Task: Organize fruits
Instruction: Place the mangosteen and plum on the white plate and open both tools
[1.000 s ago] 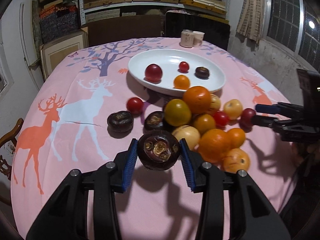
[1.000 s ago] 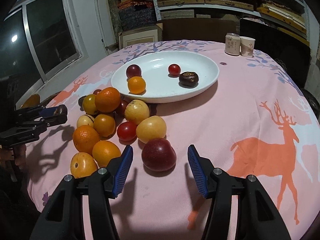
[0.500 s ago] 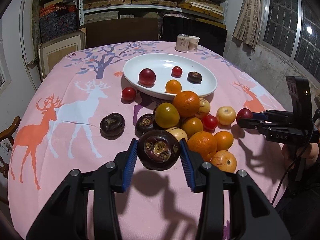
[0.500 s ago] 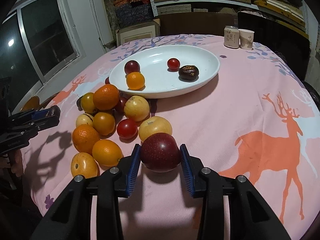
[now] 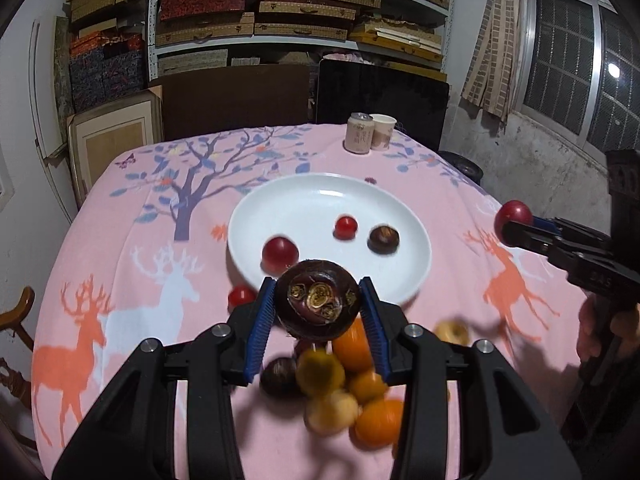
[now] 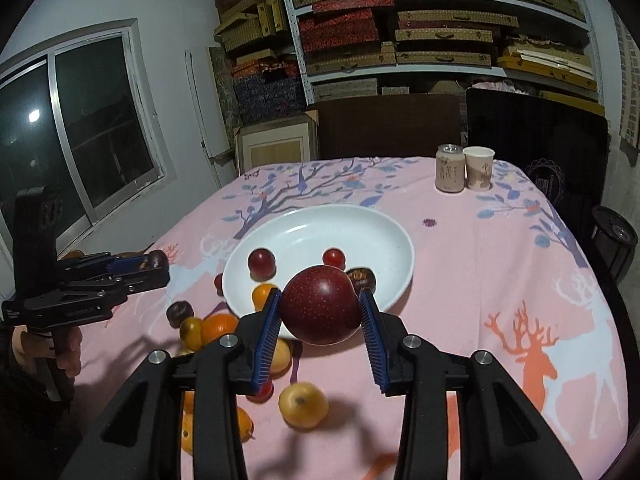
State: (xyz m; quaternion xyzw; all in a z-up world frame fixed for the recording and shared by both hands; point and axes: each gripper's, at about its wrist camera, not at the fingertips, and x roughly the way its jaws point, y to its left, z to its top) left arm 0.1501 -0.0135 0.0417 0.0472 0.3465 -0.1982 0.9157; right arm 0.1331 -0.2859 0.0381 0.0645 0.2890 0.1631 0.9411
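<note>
Little can be read; the side of the right gripper (image 5: 520,229), seen from the left wrist view, bears small raised letters that look like "DAS"; the side of the left gripper (image 6: 154,266) carries a line of lettering too small to make out; the can (image 6: 449,169) and the paper cup (image 6: 479,168) show printed characters, illegible.

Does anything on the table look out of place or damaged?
Nothing looks damaged or spilled. Most fruit lies loose in a pile on the cloth, beside the plate, not on it. The can and cup stand upright at the far edge.
</note>
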